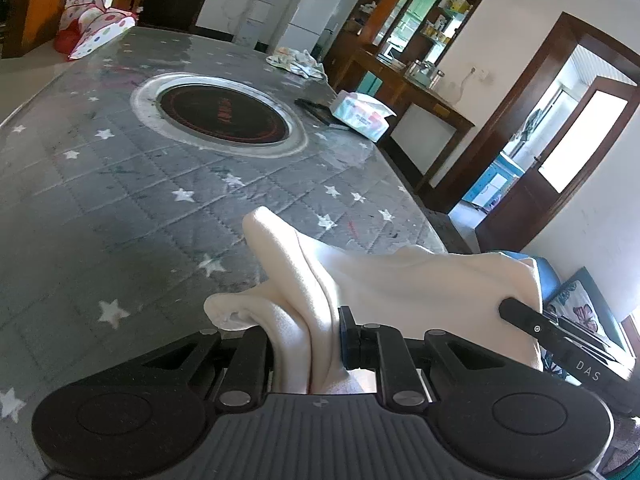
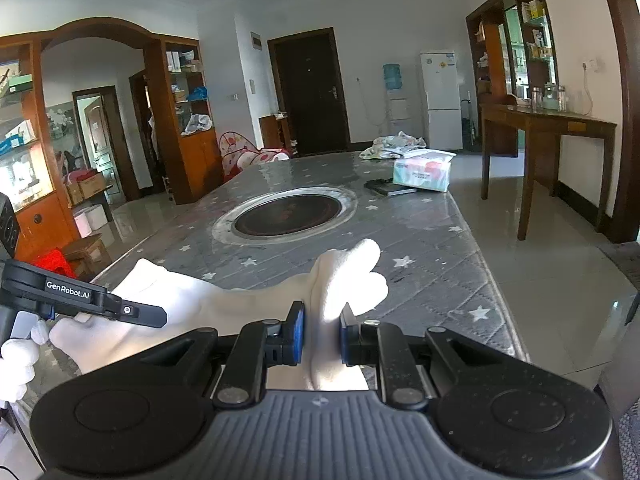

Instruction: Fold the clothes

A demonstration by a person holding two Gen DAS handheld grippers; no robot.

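Note:
A cream-white garment hangs stretched between the two grippers above the near end of the grey star-patterned table. My left gripper is shut on a bunched fold of it; the cloth covers most of the left pad. The right gripper's finger shows at the cloth's far right corner. In the right wrist view my right gripper is shut on another bunch of the garment, pinched between the blue pads. The left gripper's finger lies on the cloth at the left, held by a white-gloved hand.
A round induction hob is set into the table's middle. A tissue pack and a dark flat item lie near the right edge, and a crumpled patterned cloth at the far end. A wooden side table stands beyond to the right.

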